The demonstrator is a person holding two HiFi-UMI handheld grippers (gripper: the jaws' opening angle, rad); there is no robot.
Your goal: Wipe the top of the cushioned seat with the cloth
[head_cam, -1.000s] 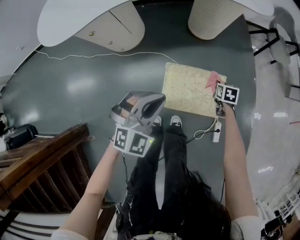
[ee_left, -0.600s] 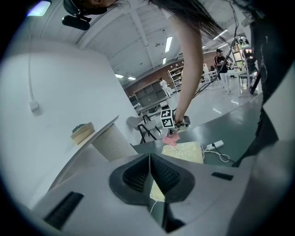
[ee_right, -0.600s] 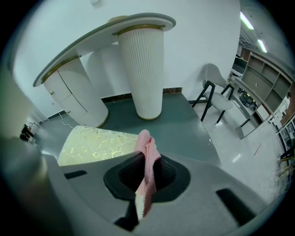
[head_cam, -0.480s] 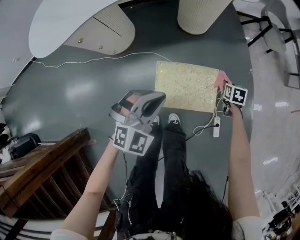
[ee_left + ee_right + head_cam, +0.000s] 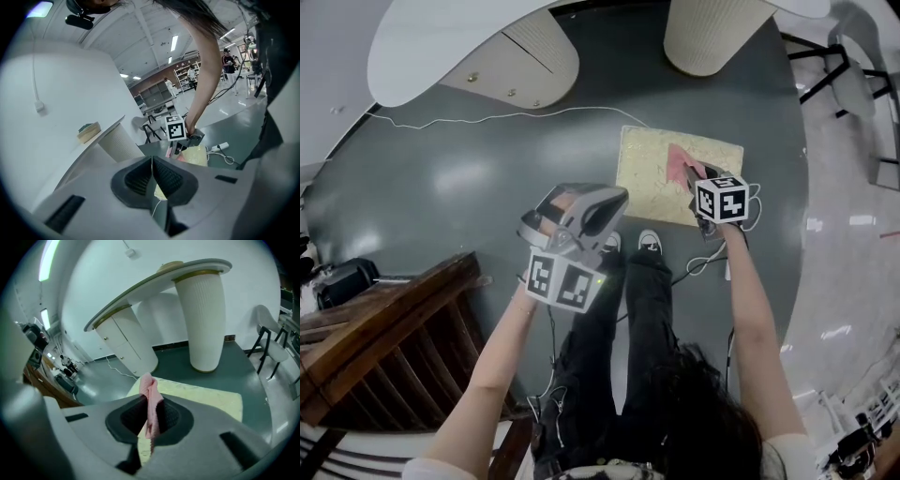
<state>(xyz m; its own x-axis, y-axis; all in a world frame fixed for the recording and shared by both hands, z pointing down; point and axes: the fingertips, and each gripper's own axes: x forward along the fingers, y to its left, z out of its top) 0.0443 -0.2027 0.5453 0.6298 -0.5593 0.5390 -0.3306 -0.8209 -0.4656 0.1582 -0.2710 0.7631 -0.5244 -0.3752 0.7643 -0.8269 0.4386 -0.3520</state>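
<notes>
Head view: the seat (image 5: pixel 642 169) lies on the floor (image 5: pixel 469 178), just ahead of the feet. The right tongs (image 5: pixel 698 180) are over its right half, with the pink cloth (image 5: pixel 679 162) hanging onto the top. Contact looks likely but I can't confirm it. The left tongs (image 5: pixel 577 220) are held well clear of the seat.

Left gripper view: left tongs (image 5: pixel 152 171) pressed together, nothing between them.

Right gripper view: right tongs (image 5: pixel 150 420) clamped on the cloth (image 5: pixel 149 394), seat (image 5: pixel 206 397) just below.

Judgement: wiping is mid-pass at best. The left half and far edge look left to cover.
</notes>
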